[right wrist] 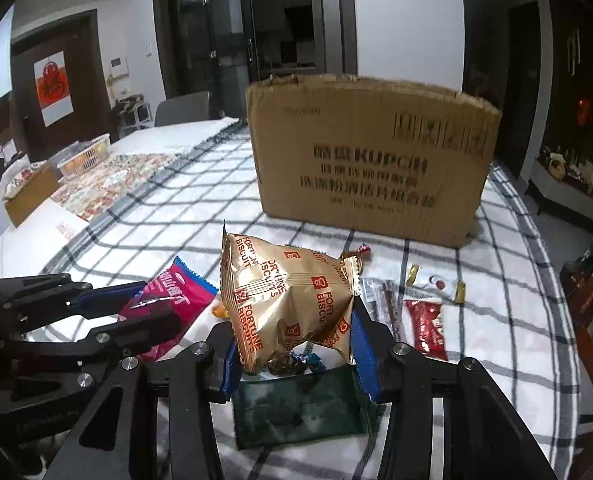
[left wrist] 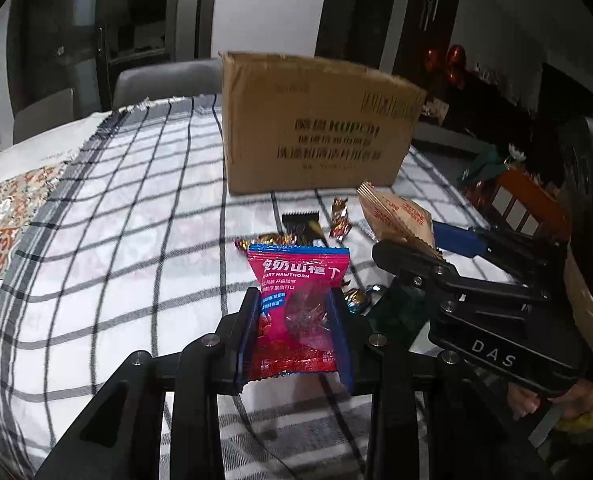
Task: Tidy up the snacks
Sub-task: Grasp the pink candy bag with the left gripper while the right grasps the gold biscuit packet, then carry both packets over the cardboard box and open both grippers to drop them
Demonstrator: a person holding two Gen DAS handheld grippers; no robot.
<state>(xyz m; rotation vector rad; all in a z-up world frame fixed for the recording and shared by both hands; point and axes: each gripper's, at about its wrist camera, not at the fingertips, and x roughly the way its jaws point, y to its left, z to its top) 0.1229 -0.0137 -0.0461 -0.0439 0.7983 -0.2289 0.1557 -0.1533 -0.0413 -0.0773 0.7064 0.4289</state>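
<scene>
Left tongs (left wrist: 294, 320): closed on the red pouch (left wrist: 296, 304), which stands upright between the blue pads, lifted off the cloth.
Right tongs (right wrist: 292, 344): closed on the gold bag (right wrist: 288, 300), pinched at its lower corners and held up above the cloth.
Tongs spacing: side by side and near each other; the right tongs sit just right of the left in the left view.
Under the right tongs: a dark green packet (right wrist: 300, 408) flat on the cloth, with small foil candies (right wrist: 296, 362) at its far edge.
Loose snacks: a red packet (right wrist: 426, 328), a thin stick pack (right wrist: 388, 308) and a white-gold candy (right wrist: 436, 282) lie right of the gold bag, apart from one another.
Bench (left wrist: 116, 240): checked cloth; a wide bare stretch to the left, up to the cloth's fringed edge.
Box (right wrist: 368, 156): cardboard, upright beyond the snacks, top edge ragged; bare cloth between it and the candies.
Far left: a white basket (right wrist: 86, 156) on a patterned cloth, well apart.
</scene>
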